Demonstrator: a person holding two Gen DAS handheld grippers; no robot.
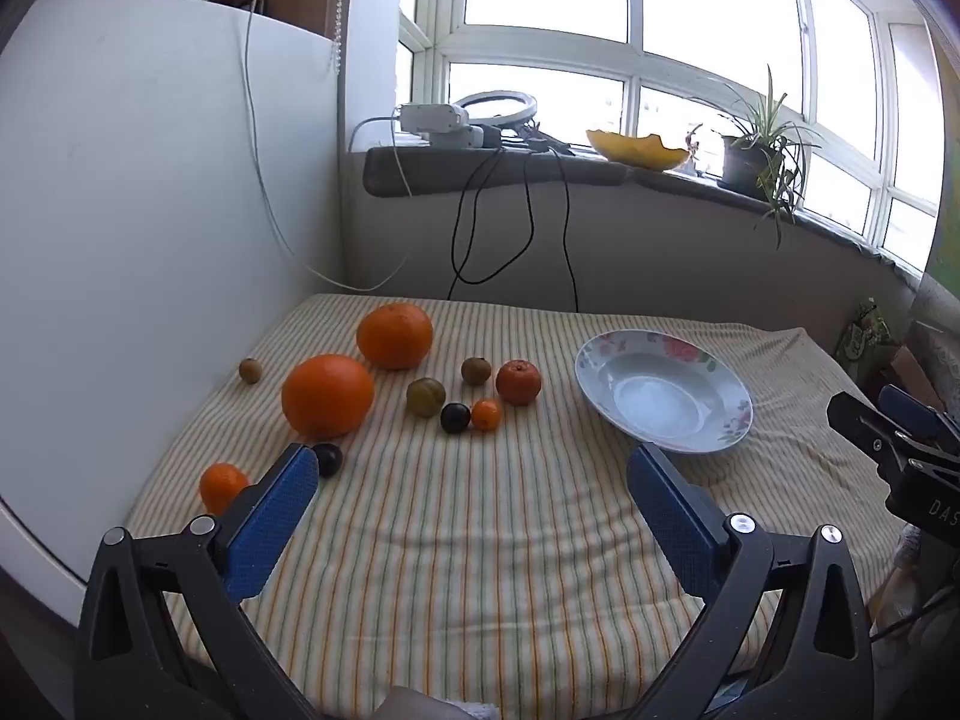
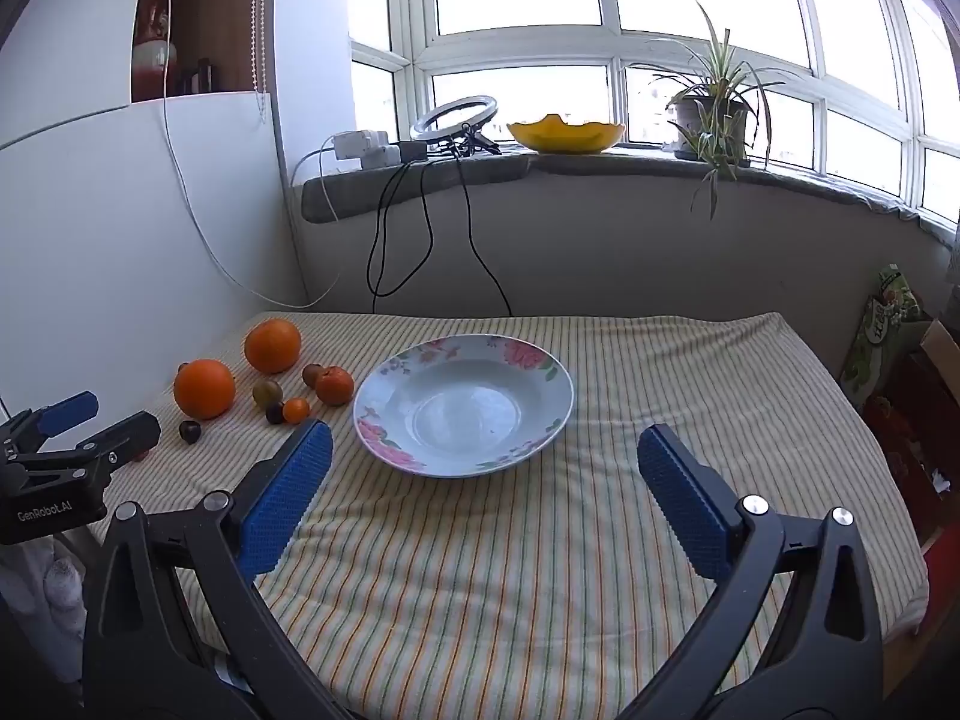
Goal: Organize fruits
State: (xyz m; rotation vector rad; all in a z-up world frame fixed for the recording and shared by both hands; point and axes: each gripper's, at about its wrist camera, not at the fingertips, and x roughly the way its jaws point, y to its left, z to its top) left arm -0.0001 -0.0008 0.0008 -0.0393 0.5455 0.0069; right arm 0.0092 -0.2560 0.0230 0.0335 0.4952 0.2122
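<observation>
Left gripper [image 1: 474, 468]: fingers spread wide, blue pads facing each other, nothing between them but striped cloth [image 1: 480, 540]. Right gripper [image 2: 485, 450]: likewise spread wide and empty, hovering over the cloth just short of the plate [image 2: 384, 414].

Landmark: the floral plate, lying flat on the cloth with nothing in it. All fruit lies left of the plate, none touching it.

Left wrist view: the plate's near rim sits just beyond the right finger's tip. Nearest the plate is a tangerine [image 1: 518, 382], with a small orange fruit [image 1: 485, 414] and a dark plum [image 1: 455, 417] touching each other in front of it. A brown fruit [image 1: 476, 370] and a greenish plum [image 1: 425, 397] lie further left. Two large oranges follow, one nearer [image 1: 327, 395], one farther [image 1: 394, 336]. A second dark plum [image 1: 329, 459] lies touching or just behind the left finger's tip; which, I cannot tell. Farthest from the plate, a small tangerine [image 1: 221, 485] sits partly hidden by that finger.

Differences between views: the left view alone shows a small brown fruit [image 1: 250, 370] clearly, at the cloth's far-left edge, and the small tangerine. The right view shows the whole plate centred beyond its fingers, with the fruit cluster outside its left finger. Each view catches the other gripper at its edge.
</observation>
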